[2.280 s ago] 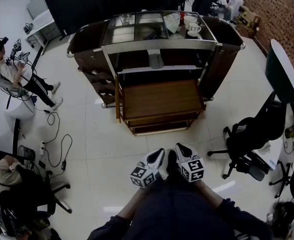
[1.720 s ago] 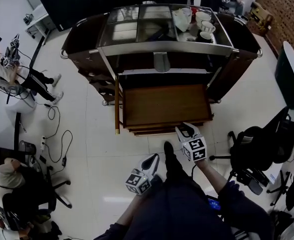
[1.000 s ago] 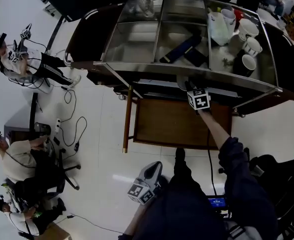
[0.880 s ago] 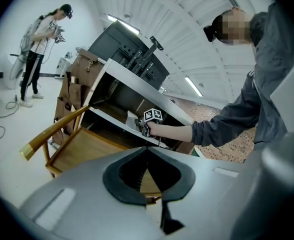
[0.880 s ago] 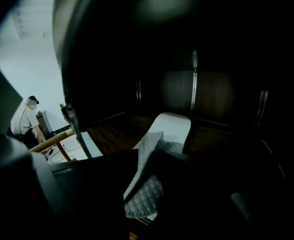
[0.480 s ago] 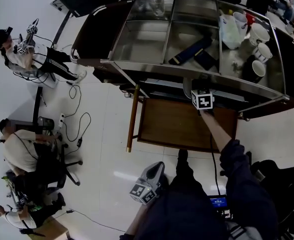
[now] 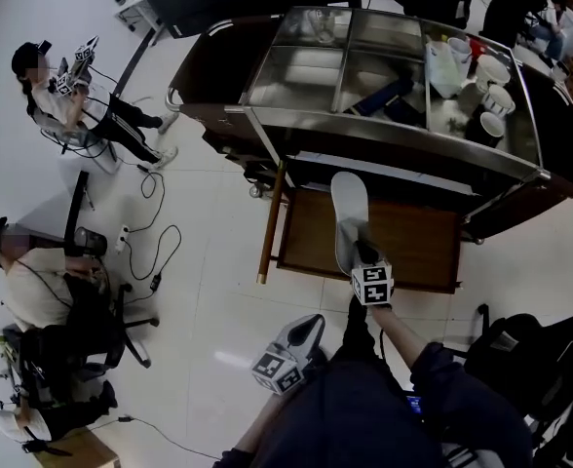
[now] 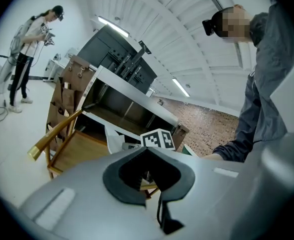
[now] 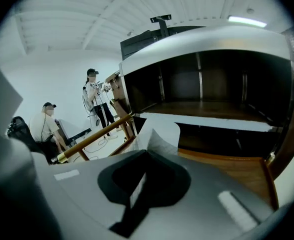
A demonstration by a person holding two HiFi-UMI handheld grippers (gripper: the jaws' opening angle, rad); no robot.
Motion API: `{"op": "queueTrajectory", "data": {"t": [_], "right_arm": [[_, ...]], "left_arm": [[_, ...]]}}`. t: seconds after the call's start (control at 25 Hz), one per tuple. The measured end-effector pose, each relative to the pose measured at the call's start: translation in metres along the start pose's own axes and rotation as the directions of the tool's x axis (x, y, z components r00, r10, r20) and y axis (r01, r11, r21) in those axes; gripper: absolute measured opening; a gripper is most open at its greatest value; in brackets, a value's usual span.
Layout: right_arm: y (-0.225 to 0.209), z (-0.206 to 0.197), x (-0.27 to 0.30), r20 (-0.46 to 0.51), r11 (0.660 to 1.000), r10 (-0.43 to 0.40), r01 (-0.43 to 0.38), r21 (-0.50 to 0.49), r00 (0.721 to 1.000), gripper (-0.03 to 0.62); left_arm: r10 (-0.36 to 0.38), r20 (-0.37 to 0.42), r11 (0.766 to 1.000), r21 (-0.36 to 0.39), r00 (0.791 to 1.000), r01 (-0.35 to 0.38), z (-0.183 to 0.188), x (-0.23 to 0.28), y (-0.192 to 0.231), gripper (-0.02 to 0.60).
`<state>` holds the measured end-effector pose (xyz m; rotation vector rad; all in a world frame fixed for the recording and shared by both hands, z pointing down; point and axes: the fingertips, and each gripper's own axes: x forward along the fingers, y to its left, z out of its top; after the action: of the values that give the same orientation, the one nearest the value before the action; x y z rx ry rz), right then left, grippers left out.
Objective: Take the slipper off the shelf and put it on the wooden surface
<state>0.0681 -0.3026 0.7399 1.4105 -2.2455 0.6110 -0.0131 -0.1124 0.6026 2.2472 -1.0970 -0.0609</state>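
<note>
A pale grey slipper (image 7: pixel 349 208) hangs lengthwise over the left part of the low wooden surface (image 7: pixel 413 247), in front of the cart's shelf (image 7: pixel 394 169). My right gripper (image 7: pixel 360 252) is shut on the slipper's near end, with its marker cube just behind. In the right gripper view the slipper (image 9: pixel 159 136) sticks out past my right gripper (image 9: pixel 142 179), and the shelf (image 9: pixel 212 118) and wood (image 9: pixel 232 166) lie beyond. My left gripper (image 7: pixel 306 325) stays low by my legs with its jaws together and nothing in them. The left gripper view shows the slipper (image 8: pixel 114 138) beyond my left gripper (image 8: pixel 149 176).
The steel-topped cart (image 7: pixel 384 125) carries cups (image 7: pixel 489 71) and dark items. A wooden rail (image 7: pixel 272 222) borders the surface's left side. People sit and stand at the left (image 7: pixel 43 291), near cables (image 7: pixel 150 252). A black office chair (image 7: pixel 530 359) stands at the right.
My right gripper reached up to the shelf under the cart top, closed there, and has drawn back toward me with the slipper, now over the wooden surface. The left gripper stayed put.
</note>
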Motion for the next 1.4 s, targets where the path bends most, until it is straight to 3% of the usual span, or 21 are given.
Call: {"op": "queueTrajectory", "data": {"t": [0.16,0.28,0.44,0.64,0.8,0.88,1.12,1.4], "right_arm": [[0.013,-0.018,0.024,-0.079,0.999,-0.019,0.016,-0.044,0.997,0.043],[0.024,-0.009,0.006,-0.056,0.999,-0.017,0.014,-0.047,0.998,0.043],[0.052,-0.016,-0.047,0.006,0.998,-0.008,0.009,-0.066,1.0,0.008],[0.067,-0.041,-0.149,0.104,0.998,-0.067,0.069,-0.01,0.992,0.002],[0.094,-0.063,-0.229,0.14,0.997,-0.07,0.065,0.041,0.988,0.002],[0.109,-0.075,-0.264,0.145,0.996,-0.07,0.06,0.073,0.987,0.002],[0.138,-0.114,-0.334,0.135,0.988,-0.106,0.089,0.124,0.985,0.002],[0.141,-0.13,-0.369,0.112,0.988,-0.149,0.144,0.05,0.982,0.002]], "left_arm": [[0.019,0.01,1.0,0.011,1.0,-0.019,-0.004,-0.038,0.0,0.017],[0.013,0.025,1.0,0.015,1.0,-0.014,-0.015,-0.064,-0.002,0.017],[-0.007,0.048,1.0,0.018,0.999,0.006,-0.023,-0.098,-0.009,0.017],[-0.057,0.082,0.997,0.058,0.995,0.052,-0.031,-0.126,-0.023,0.017],[0.066,0.074,0.99,0.118,0.995,-0.074,-0.04,-0.146,-0.017,0.017],[0.094,0.067,0.989,0.108,0.993,-0.101,-0.049,-0.156,-0.018,0.017],[-0.009,0.032,1.0,0.024,0.999,0.009,-0.082,-0.153,-0.045,0.017],[-0.055,0.018,0.998,0.039,0.998,0.054,-0.099,-0.153,-0.077,0.017]]}}
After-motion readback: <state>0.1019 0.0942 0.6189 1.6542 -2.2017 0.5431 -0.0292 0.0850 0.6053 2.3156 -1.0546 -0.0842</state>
